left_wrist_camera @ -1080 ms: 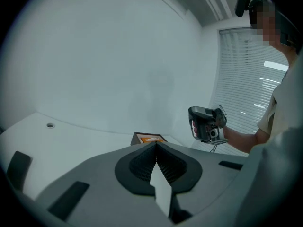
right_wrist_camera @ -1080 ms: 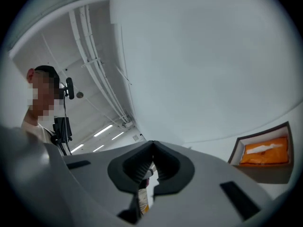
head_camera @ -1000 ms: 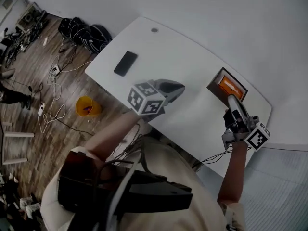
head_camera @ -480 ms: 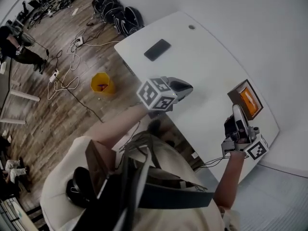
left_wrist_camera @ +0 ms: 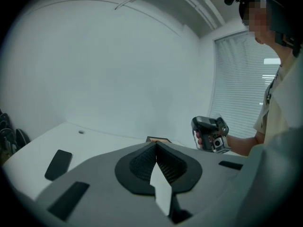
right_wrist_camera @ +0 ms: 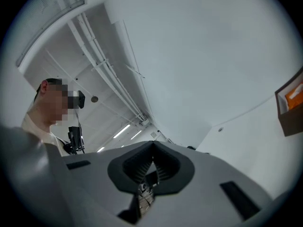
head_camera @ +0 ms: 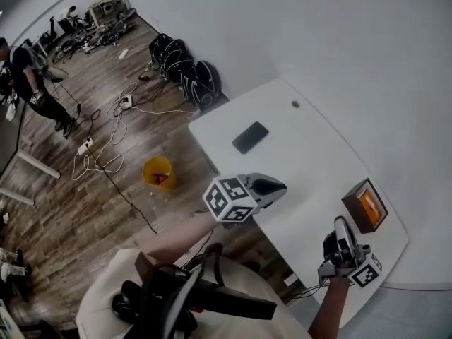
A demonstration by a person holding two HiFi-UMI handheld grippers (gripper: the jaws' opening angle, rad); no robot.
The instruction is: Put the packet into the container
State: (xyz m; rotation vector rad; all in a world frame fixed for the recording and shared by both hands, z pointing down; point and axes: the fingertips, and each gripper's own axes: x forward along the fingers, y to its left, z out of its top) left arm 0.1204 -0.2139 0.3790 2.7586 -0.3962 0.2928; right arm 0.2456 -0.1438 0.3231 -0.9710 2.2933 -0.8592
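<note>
A small brown container stands near the right end of the white table, and an orange packet lies inside it. My right gripper hovers just short of the container, near the table's front edge; it is shut and holds nothing. In the right gripper view the container and the packet sit at the right edge, off the line of the jaws. My left gripper is shut and empty over the table's near edge. In the left gripper view the container peeks over its closed tips.
A black phone lies flat on the table's left part, and shows as the phone in the left gripper view. A small round hole marks the far edge. On the wooden floor are a yellow bin, cables and black bags.
The head view has swung, so the table now sits lower and further right. The right gripper has drawn back from the container toward the table's front edge. Both grippers stay shut.
</note>
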